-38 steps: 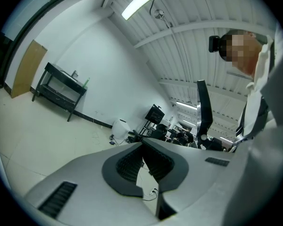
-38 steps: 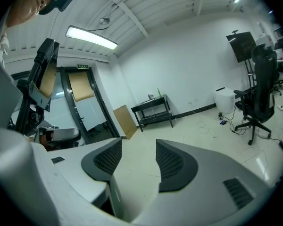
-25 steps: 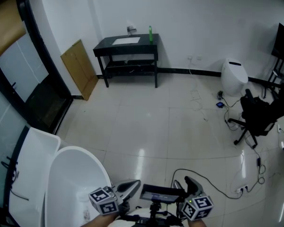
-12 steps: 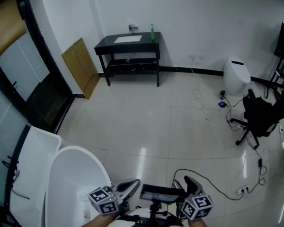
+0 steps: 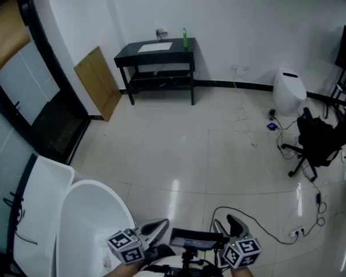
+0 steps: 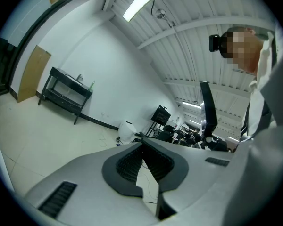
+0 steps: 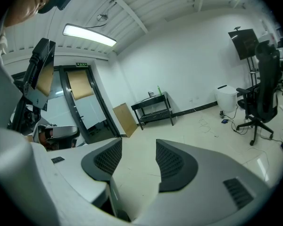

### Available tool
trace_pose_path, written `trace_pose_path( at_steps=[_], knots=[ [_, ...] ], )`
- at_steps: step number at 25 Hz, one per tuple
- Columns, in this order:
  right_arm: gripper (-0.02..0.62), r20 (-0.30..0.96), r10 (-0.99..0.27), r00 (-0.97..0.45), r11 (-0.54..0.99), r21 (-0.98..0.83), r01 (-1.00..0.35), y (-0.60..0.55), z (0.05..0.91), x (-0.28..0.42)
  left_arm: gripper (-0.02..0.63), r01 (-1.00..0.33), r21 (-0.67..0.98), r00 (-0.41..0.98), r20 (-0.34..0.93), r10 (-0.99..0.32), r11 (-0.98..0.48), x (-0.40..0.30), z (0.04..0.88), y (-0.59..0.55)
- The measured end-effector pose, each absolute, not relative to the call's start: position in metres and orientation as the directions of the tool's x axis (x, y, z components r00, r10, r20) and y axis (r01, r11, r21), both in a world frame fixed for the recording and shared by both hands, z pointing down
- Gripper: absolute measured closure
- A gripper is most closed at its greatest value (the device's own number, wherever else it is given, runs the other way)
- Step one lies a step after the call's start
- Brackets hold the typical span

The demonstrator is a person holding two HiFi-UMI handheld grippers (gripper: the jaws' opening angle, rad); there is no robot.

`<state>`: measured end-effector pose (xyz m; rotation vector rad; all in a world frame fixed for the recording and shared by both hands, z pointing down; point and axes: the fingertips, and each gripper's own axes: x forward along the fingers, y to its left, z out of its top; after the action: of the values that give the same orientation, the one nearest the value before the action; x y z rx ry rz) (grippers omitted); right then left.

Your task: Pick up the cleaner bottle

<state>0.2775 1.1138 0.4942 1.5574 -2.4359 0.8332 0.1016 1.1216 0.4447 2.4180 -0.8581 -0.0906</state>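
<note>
Cleaner bottle point(image 5: 184, 39): upright on the right rear corner of the black table point(image 5: 179, 54).
Left gripper point(image 6: 142, 149): jaws pressed together, empty, well apart from the table.
Right gripper point(image 7: 139, 161): jaws spread, nothing between them, well apart from the table.

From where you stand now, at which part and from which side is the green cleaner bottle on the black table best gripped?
Probably around the middle of its body, coming level from the side of the floor. The cleaner bottle stands upright and slim near the far right corner of the table, with the wall close behind it. The right gripper is open and empty.
</note>
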Motion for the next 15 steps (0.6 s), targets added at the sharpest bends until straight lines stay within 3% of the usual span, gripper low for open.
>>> trace_pose_path(
  at_steps=[5, 9, 15],
  knots=[
    [0.360, 0.404, -0.800, -0.443, 0.310, -0.352, -0.883, 1.102, 0.495, 0.272, 0.604, -0.617, 0.494, 0.752, 0.140, -0.645, -0.612, 0.086, 0.444, 1.102],
    [0.360, 0.413, -0.804, -0.427, 0.313, -0.316, -0.895, 1.086, 0.495, 0.261, 0.510, -0.652, 0.475, 0.722, 0.150, -0.675, -0.592, 0.065, 0.449, 1.078],
    [0.360, 0.411, -0.814, -0.412, 0.314, -0.286, -0.905, 1.041, 0.485, 0.235, 0.502, -0.646, 0.462, 0.726, 0.128, -0.675, -0.607, 0.038, 0.452, 1.029]
  ],
)
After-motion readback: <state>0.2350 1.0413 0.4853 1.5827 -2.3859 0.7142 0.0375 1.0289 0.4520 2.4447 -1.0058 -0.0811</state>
